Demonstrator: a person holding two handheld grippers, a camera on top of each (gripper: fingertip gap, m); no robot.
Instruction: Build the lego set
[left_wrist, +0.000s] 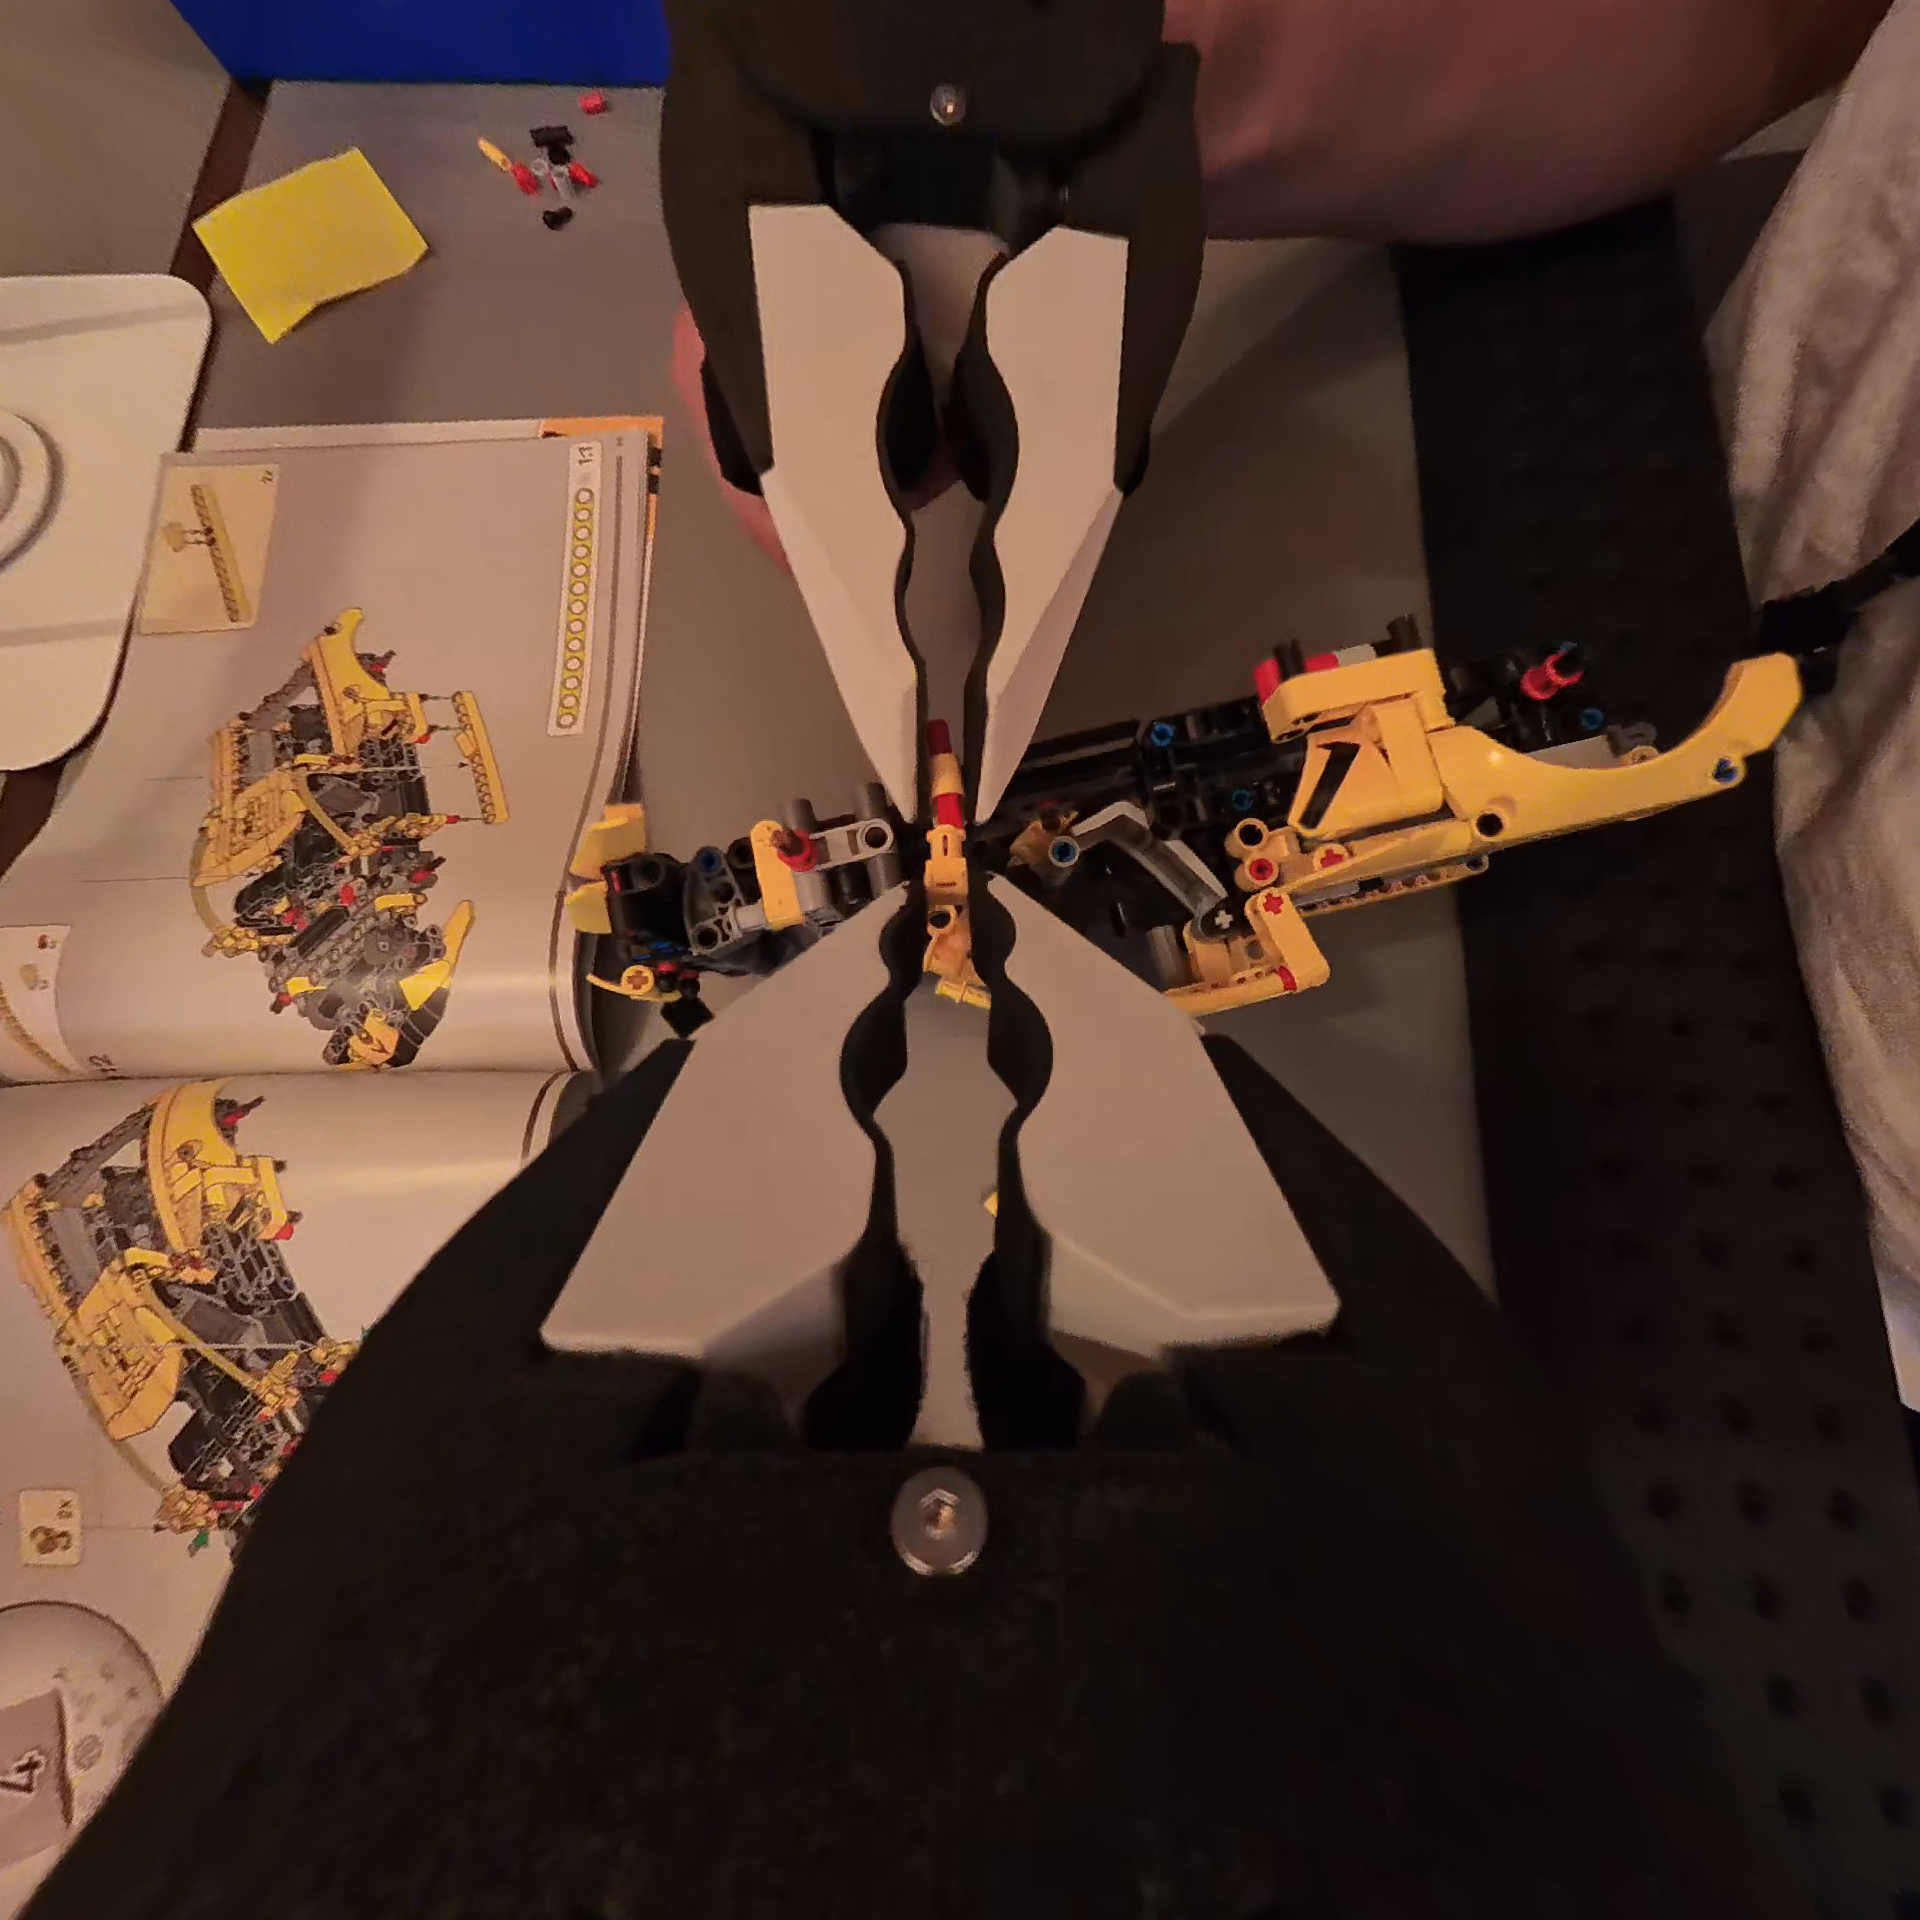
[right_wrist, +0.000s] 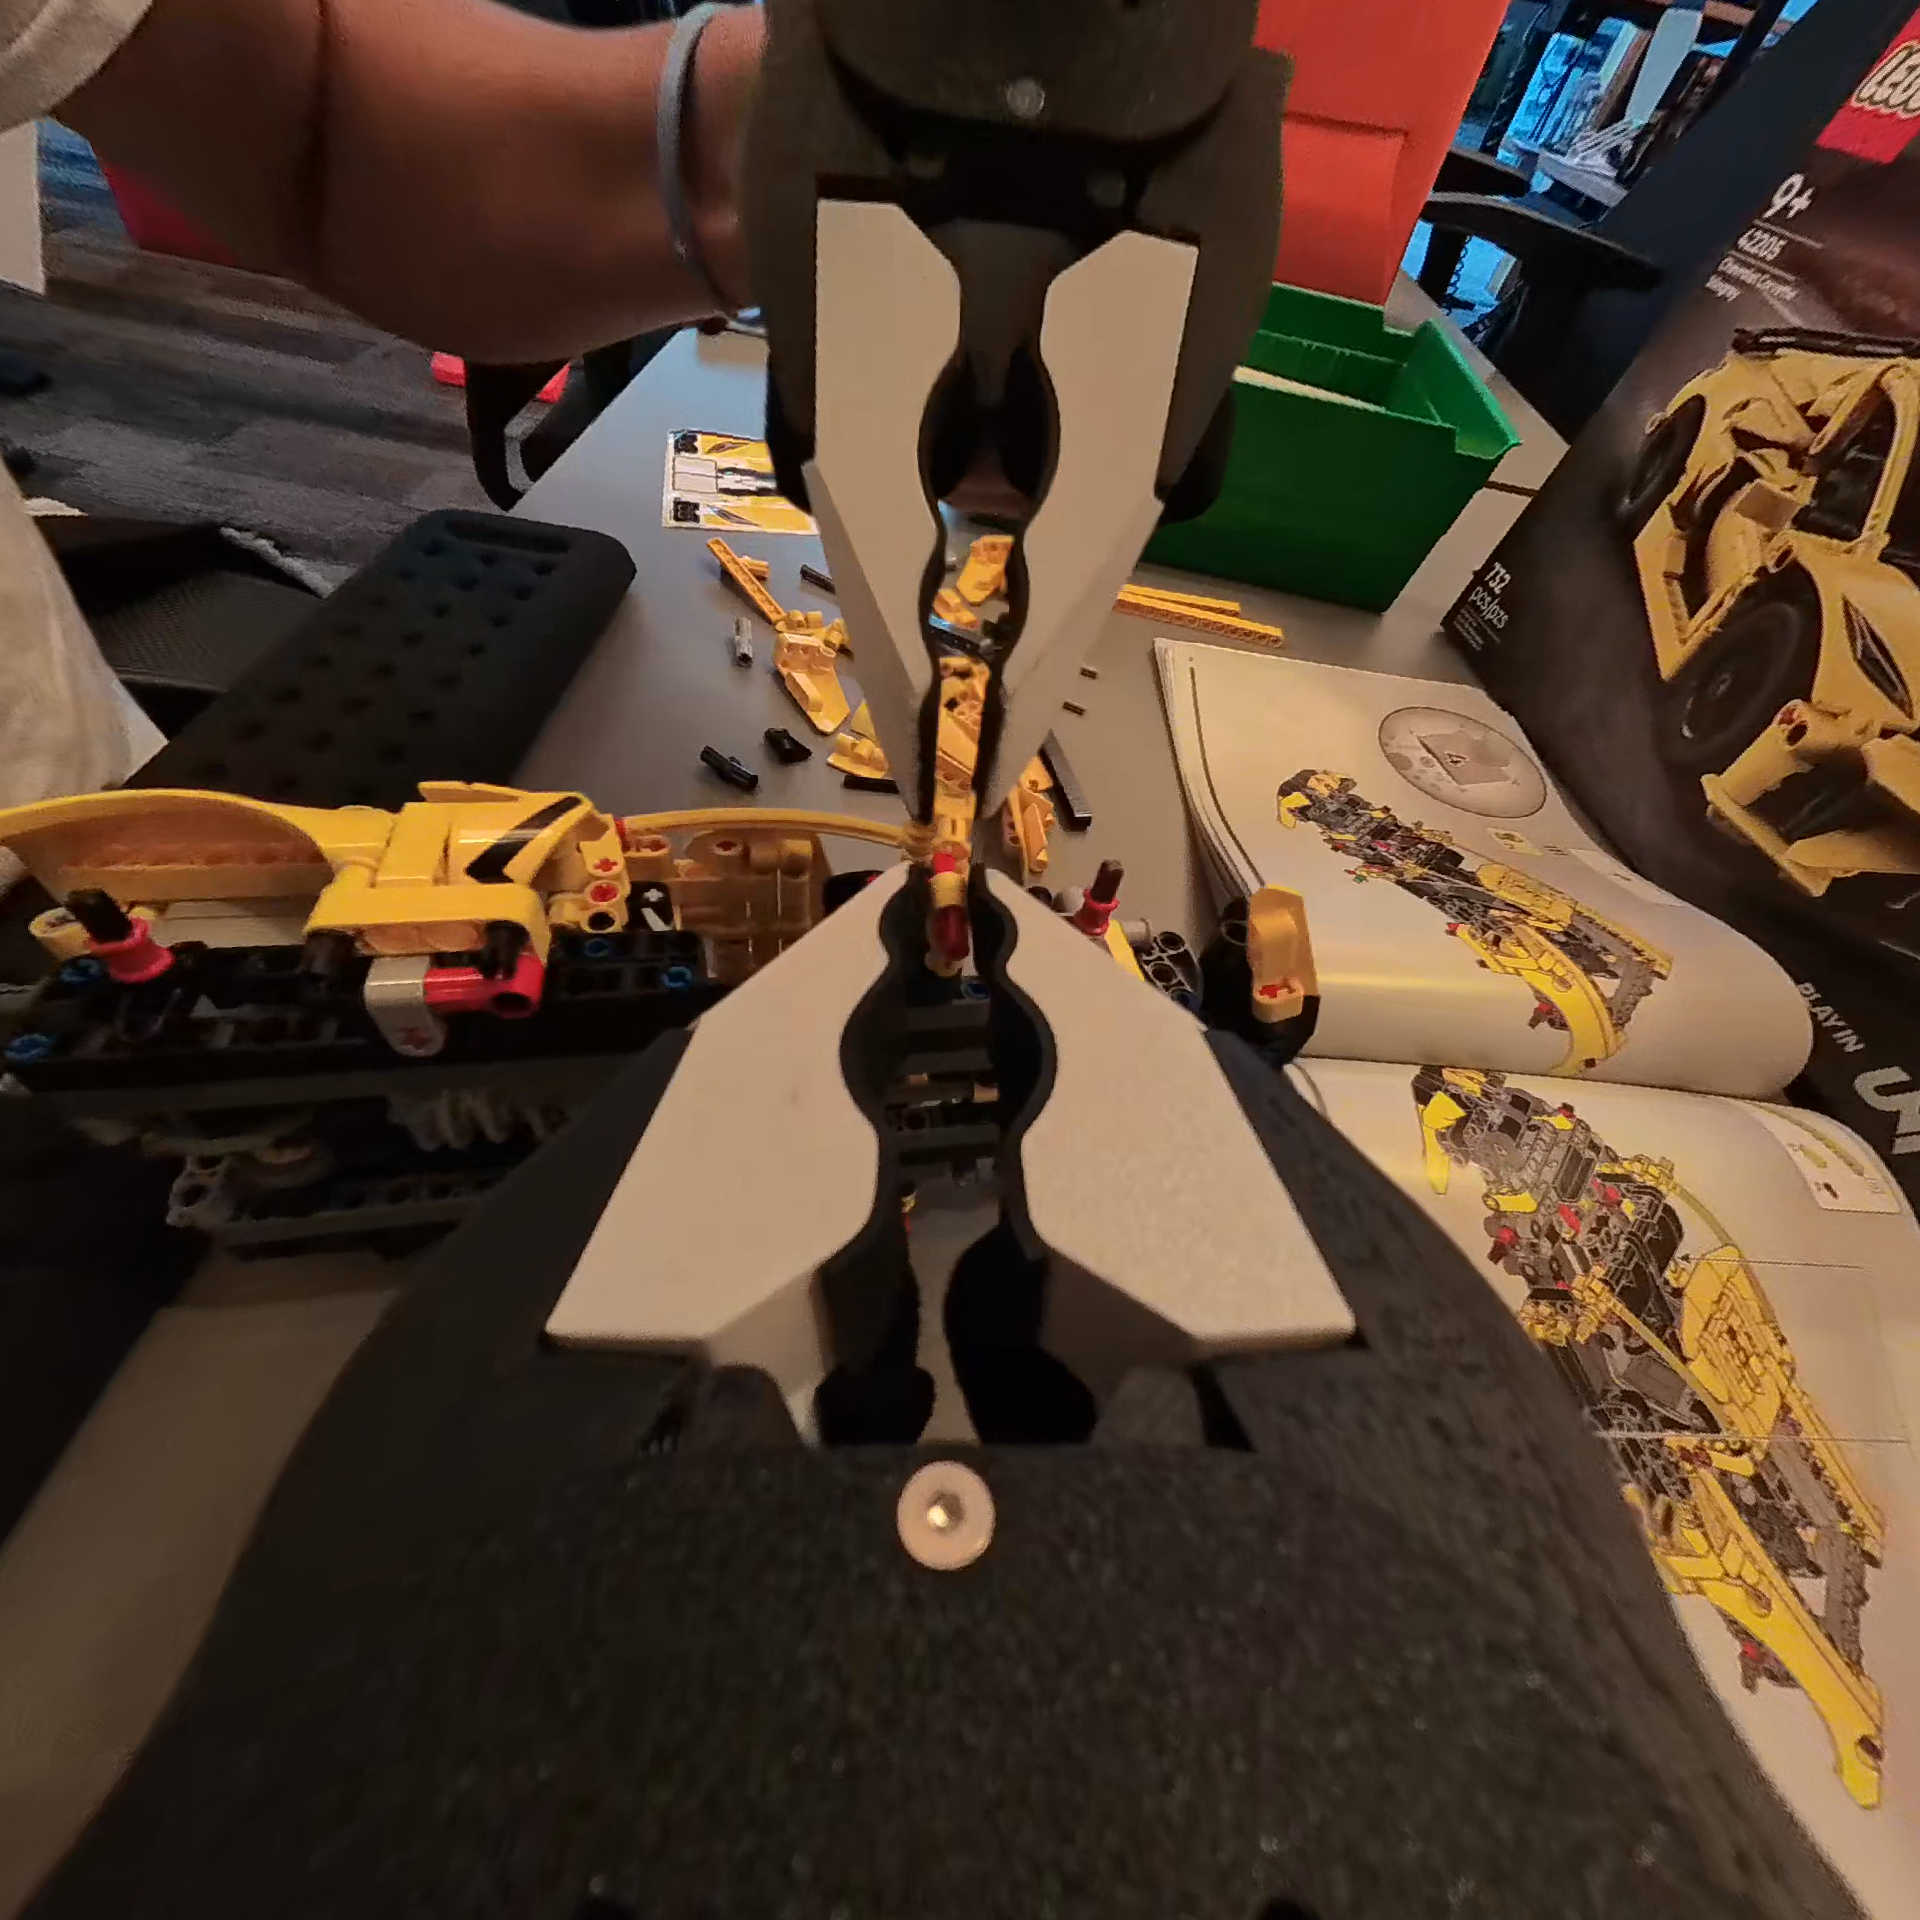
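Observation:
The half-built yellow and black Lego car (left_wrist: 1351, 769) lies across the grey table; it also shows in the right wrist view (right_wrist: 468, 883). My two grippers meet tip to tip over its middle. My left gripper (left_wrist: 945, 888) is shut on a small yellow connector (left_wrist: 943, 925) on the model. My right gripper (right_wrist: 940, 883) is shut on a yellow and red pin piece (right_wrist: 945, 909) joined to that connector. A thin yellow flex tube (right_wrist: 769, 821) runs from this joint. The right gripper (left_wrist: 943, 805) enters the left wrist view from above, and the left gripper (right_wrist: 940, 816) enters the right wrist view likewise.
The open instruction booklet (left_wrist: 364, 727) (right_wrist: 1455, 883) lies beside the model. Loose yellow and black pieces (right_wrist: 810, 665), a sticker sheet (right_wrist: 717, 478), a green bin (right_wrist: 1351, 468) and the set's box (right_wrist: 1766, 571) stand behind. A black perforated pad (right_wrist: 395, 665) and a yellow note (left_wrist: 312, 239) lie nearby.

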